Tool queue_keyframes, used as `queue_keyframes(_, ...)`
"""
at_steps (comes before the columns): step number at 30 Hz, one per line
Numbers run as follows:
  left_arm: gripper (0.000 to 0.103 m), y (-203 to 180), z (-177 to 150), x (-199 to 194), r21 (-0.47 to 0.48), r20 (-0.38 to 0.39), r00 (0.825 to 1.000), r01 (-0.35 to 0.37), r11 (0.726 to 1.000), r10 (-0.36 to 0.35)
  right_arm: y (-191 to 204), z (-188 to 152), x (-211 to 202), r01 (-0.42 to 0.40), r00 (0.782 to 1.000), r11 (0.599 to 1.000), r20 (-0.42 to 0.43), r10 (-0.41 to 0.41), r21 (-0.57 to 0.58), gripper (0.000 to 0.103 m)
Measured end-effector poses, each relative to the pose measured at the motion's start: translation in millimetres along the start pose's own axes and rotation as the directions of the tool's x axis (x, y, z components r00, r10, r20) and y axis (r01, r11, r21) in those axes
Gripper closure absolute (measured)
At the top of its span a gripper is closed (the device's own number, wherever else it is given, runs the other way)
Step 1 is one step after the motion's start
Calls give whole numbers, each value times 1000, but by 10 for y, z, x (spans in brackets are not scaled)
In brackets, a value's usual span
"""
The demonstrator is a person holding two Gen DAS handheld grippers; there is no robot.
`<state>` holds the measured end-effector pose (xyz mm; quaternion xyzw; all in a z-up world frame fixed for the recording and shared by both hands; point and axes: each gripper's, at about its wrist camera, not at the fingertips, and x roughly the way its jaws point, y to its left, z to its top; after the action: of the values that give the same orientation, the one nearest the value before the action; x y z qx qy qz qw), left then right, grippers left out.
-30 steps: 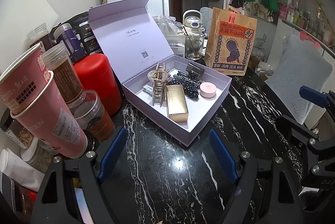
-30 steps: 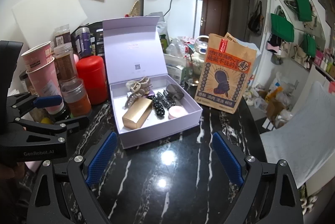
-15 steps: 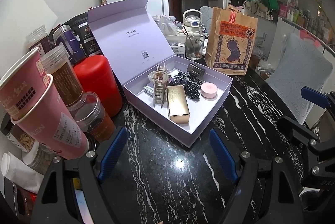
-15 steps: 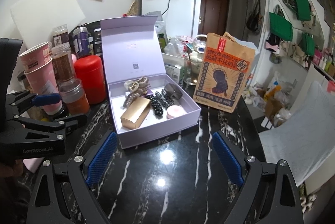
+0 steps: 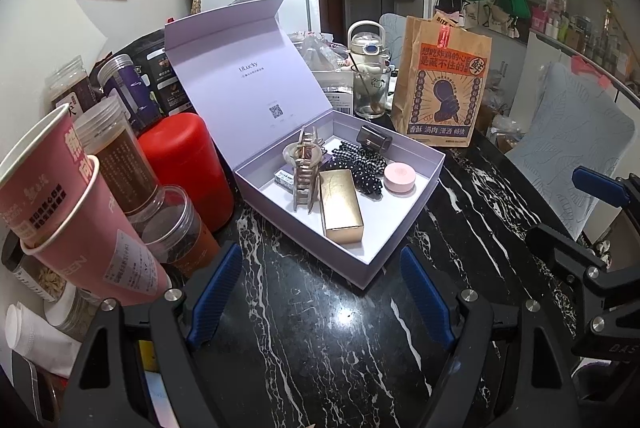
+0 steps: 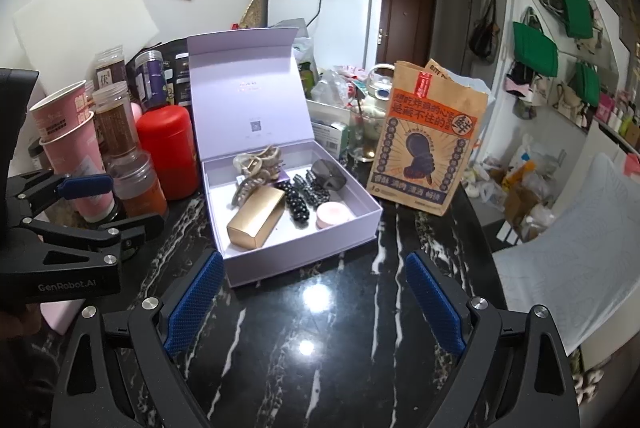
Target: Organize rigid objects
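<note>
Right now both of your tools are released and holding nothing. Your left gripper point(image 5: 320, 292) hangs over the black marble table point(image 5: 320, 348), its blue pads spread apart with only bare stone between them, just short of the near corner of the lavender box point(image 5: 400, 240). Your right gripper point(image 6: 314, 302) is spread wider, also over bare tabletop, in front of the same box point(image 6: 304, 252); from its camera you can see your left gripper point(image 6: 80, 204) off at the left edge, near the pink paper cups point(image 6: 76, 152).

The box sits open in the middle of the table, its lid point(image 5: 244, 68) propped upright behind it. Inside lie the rigid things: a gold rectangular case point(image 5: 342, 206) toward the near wall, a beige claw clip point(image 5: 305, 168) beside it with a small white carton point(image 5: 285, 178) tucked against its far side, a black spotted hair clip point(image 5: 360, 164) in the centre, a dark smoky clip point(image 5: 374, 138) at the far wall, and a round pink tin point(image 5: 399, 178) on the right side of the tray.

A red canister point(image 5: 188, 164) stands just beside the box on its left, among jars. A printed brown paper bag point(image 5: 440, 88) stands upright behind the box's right corner, near but apart from it.
</note>
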<state>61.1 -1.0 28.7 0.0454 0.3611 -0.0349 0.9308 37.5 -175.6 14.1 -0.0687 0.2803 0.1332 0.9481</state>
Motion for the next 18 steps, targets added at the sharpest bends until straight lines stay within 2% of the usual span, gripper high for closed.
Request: queue_keyframes(18, 22, 34, 24, 85, -5, -13, 1000, 5, 1000, -5, -20, -3, 57, 4, 1000, 1000, -16, -4, 4, 10)
